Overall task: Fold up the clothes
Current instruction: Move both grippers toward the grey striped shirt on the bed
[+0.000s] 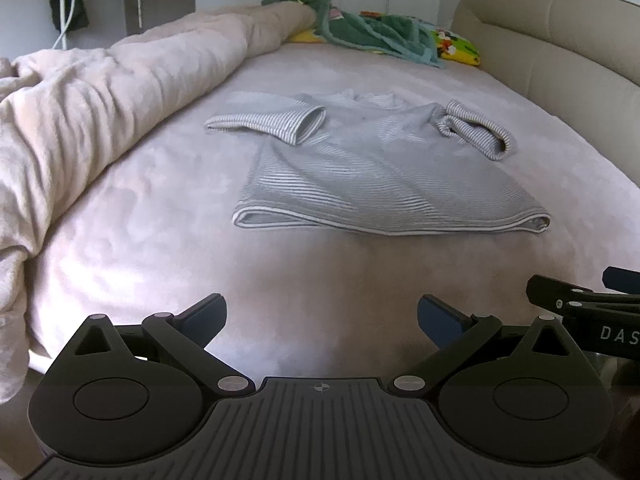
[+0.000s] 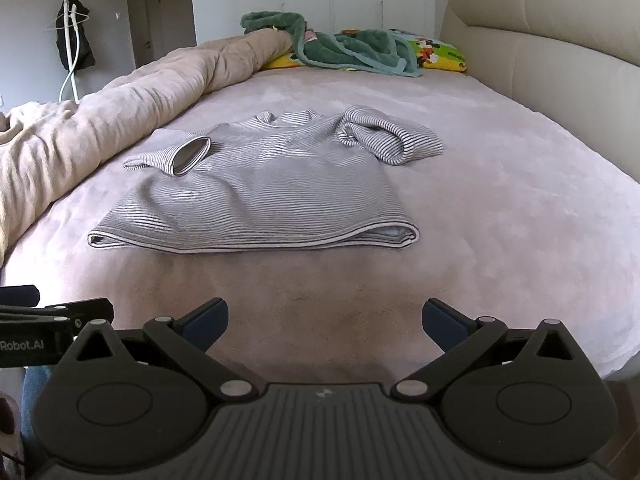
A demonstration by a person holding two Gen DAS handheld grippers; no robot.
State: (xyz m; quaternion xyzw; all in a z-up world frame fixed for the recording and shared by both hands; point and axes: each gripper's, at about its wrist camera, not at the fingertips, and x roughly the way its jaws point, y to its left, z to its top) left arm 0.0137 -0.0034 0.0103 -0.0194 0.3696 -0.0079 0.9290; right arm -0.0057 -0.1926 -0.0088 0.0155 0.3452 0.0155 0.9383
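Observation:
A grey and white striped long-sleeved shirt (image 1: pixel 360 164) lies flat on the pink bed sheet (image 1: pixel 160 208), hem toward me, with both sleeves folded in over the chest. It also shows in the right wrist view (image 2: pixel 256 192). My left gripper (image 1: pixel 322 320) is open and empty, held over the bed's near edge, short of the hem. My right gripper (image 2: pixel 324 322) is open and empty, likewise short of the hem. Each gripper shows at the edge of the other's view, the right one (image 1: pixel 592 308) and the left one (image 2: pixel 52 320).
A bunched beige duvet (image 1: pixel 100 92) runs along the left side of the bed. A green towel (image 1: pixel 360 28) and a yellow cartoon pillow (image 1: pixel 456 44) lie at the far end. A padded beige headboard (image 1: pixel 560 40) bounds the right side.

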